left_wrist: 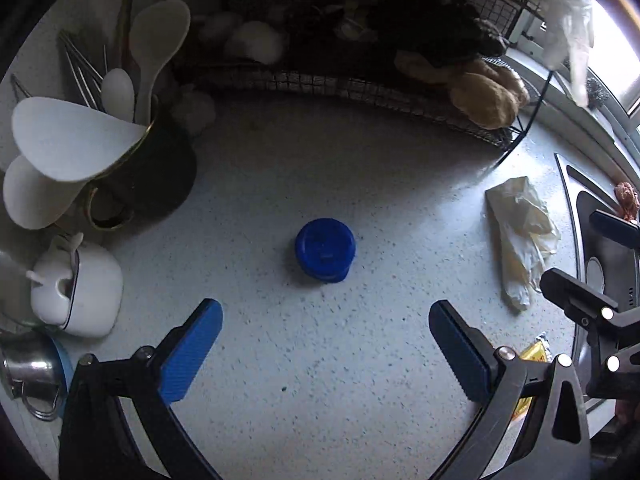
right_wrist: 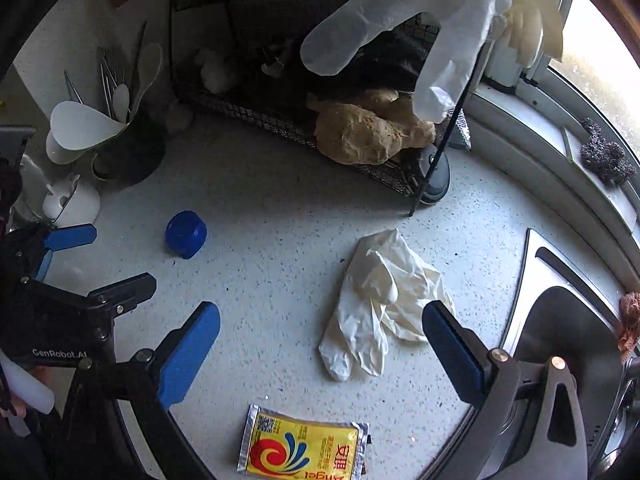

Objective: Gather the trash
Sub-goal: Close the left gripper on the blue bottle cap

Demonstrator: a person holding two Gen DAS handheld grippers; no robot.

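Left gripper [left_wrist: 326, 354]: spread wide, nothing held, blue cap [left_wrist: 325, 250] ahead.
Right gripper [right_wrist: 320, 354]: spread, empty, over crumpled glove [right_wrist: 380, 304].
Risk: cap could be knocked rolling; limp glove may slip.

Home kitchen, lived-in. Speckled white worktop [right_wrist: 280, 240] w/ a stainless sink [right_wrist: 560, 320] set in at the right, window sill [right_wrist: 532, 128] behind it w/ a steel-wool scourer [right_wrist: 606, 158]. Dark utensil holder [left_wrist: 152, 164] packed w/ rice paddles, spoons & chopsticks; white lidded pot [left_wrist: 80, 292] & steel cup [left_wrist: 28, 368] beside it. Black wire rack [right_wrist: 280, 120] holds ginger [right_wrist: 368, 136] & garlic. Rubber gloves hang off the rack [right_wrist: 400, 12]; a yeast sachet [right_wrist: 304, 448] lies on the worktop.
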